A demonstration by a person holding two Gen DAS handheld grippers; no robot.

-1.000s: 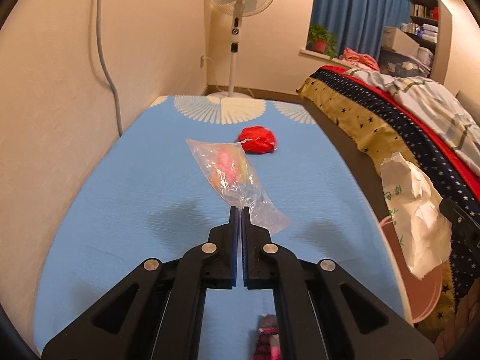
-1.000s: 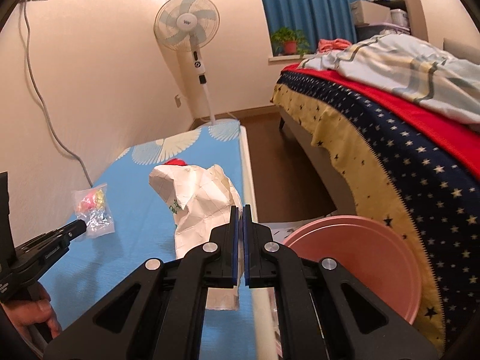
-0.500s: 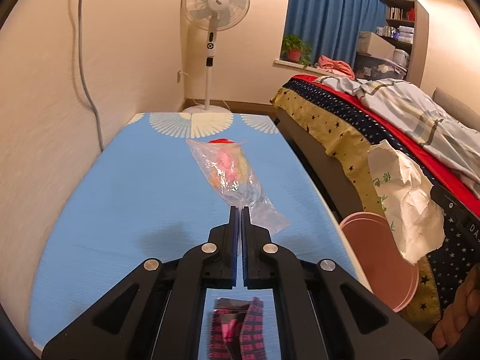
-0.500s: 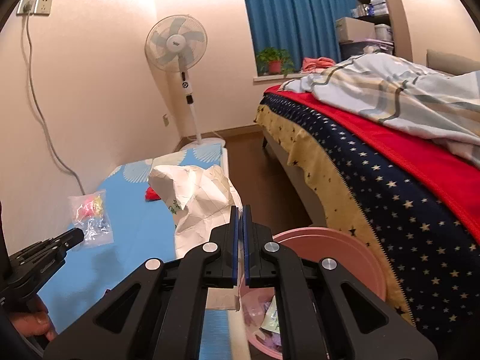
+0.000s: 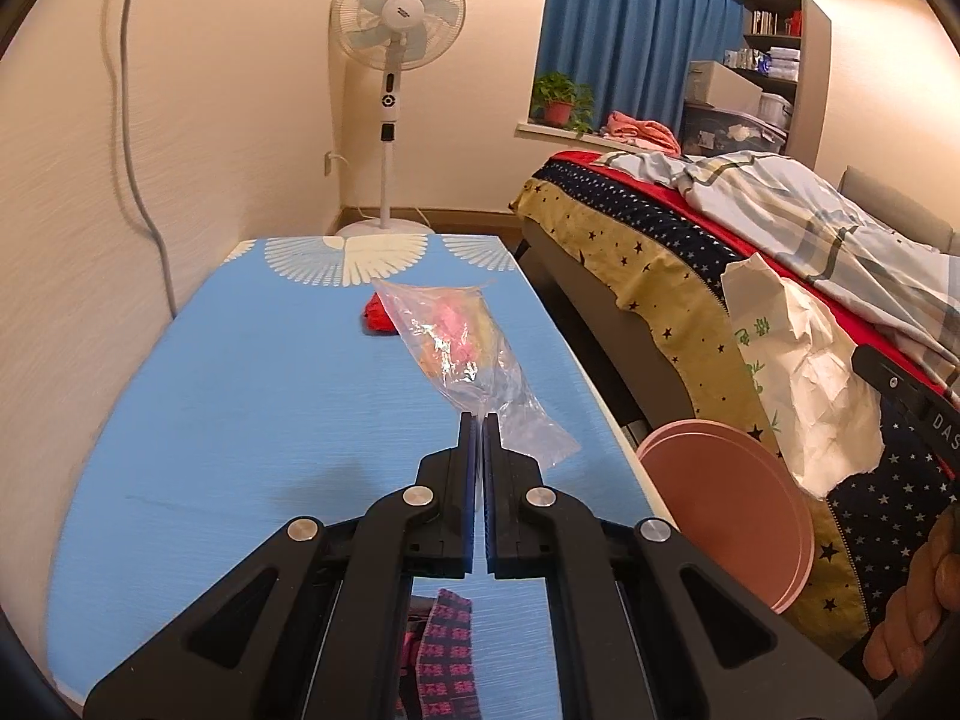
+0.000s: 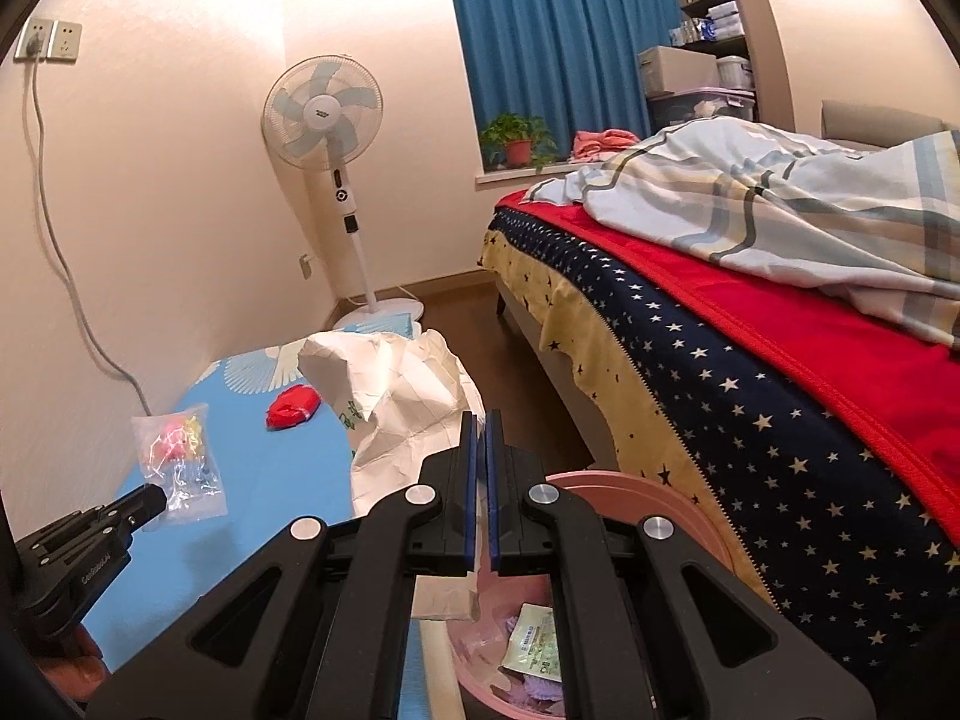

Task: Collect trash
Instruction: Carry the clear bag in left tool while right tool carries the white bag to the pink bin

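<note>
The clear plastic bag (image 5: 462, 354) with pink and yellow bits inside hangs in the air above the blue table (image 5: 258, 396), pinched by its lower corner in the left gripper (image 5: 479, 420), whose jaws are closed tight on the film. In the right wrist view the same bag (image 6: 180, 456) dangles off the tip of that left gripper (image 6: 153, 501), lifted off the tabletop. Over on the right, the crumpled white paper bag (image 6: 402, 402) with green print is clamped in the right gripper (image 6: 479, 420), jaws pressed together on the paper, and it hangs at the table's edge just above the pink bin (image 6: 660, 504). From the left wrist view that paper bag (image 5: 804, 372) shows up beside the bed, over the pink bin (image 5: 732, 504) standing between table and bed. Inside the bin, scraps of paper and purple wrappers (image 6: 534, 648) are already lying at the bottom. A red crumpled wrapper (image 6: 293, 405) sits farther back on the blue table, untouched. Beyond the table stands a white pedestal fan (image 5: 396, 24), and the bed (image 6: 750, 360) with its starry cover runs along the right.
</note>
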